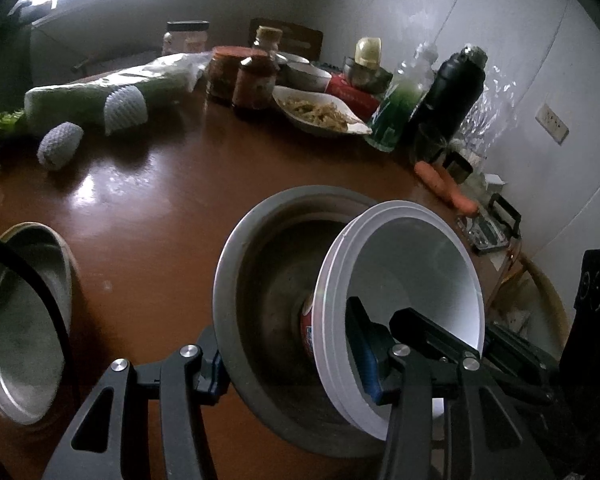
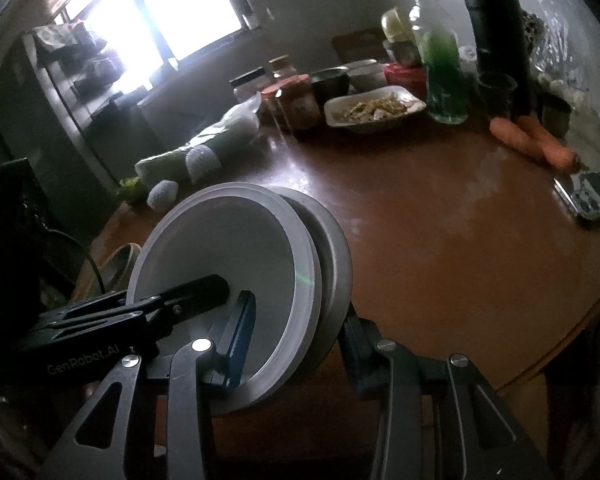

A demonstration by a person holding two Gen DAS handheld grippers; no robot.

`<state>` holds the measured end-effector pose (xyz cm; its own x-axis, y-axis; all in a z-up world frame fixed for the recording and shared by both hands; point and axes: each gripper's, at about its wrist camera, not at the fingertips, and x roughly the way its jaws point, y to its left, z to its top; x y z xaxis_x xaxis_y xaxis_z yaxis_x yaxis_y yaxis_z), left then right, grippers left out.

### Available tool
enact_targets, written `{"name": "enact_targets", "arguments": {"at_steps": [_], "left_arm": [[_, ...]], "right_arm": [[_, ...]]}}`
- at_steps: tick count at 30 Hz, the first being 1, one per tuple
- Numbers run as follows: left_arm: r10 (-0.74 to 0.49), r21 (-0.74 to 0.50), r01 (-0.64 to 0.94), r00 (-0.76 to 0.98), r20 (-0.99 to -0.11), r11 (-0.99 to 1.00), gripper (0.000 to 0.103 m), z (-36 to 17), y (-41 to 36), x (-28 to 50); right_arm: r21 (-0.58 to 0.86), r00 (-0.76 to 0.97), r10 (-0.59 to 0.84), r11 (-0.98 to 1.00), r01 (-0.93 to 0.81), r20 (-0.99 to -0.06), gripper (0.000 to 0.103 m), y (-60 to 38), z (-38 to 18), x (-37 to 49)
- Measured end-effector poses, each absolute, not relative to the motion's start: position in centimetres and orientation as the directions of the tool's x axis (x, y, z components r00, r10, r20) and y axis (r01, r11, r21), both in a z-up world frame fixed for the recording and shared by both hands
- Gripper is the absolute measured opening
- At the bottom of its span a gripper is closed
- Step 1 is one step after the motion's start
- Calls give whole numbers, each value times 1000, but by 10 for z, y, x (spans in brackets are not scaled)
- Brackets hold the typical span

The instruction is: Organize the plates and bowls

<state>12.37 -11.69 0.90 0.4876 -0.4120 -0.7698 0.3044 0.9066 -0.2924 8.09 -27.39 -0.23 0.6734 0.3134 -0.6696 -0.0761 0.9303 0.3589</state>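
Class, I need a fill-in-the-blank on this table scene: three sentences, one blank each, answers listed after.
1. The white bowl is nested inside a ____ bowl.
2. Both grippers clamp the bowls' ____.
3. Two orange ____ lie beside the black flask.

Answers: metal; rims; carrots

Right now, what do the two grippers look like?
Both match: the left gripper and right gripper have black cut-out linkage arms, silver round pivot pins and blue finger pads. "CenRobot.AI" is printed in white on the left one's body, visible from the right wrist.
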Motion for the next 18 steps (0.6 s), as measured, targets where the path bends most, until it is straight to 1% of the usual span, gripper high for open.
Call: {"name": "enact_targets", "arguments": {"at_steps": [11,18], "left_arm": [[-396,-295,266,551,-735,918,49,33,-75,113],[-369,-299,218,597,-712,929,49,45,-34,108]], "right_arm": [[333,686,336,932,-143,-645,42,-238,23,81],[318,682,371,925,-209,-630,42,-201,36,86]]}}
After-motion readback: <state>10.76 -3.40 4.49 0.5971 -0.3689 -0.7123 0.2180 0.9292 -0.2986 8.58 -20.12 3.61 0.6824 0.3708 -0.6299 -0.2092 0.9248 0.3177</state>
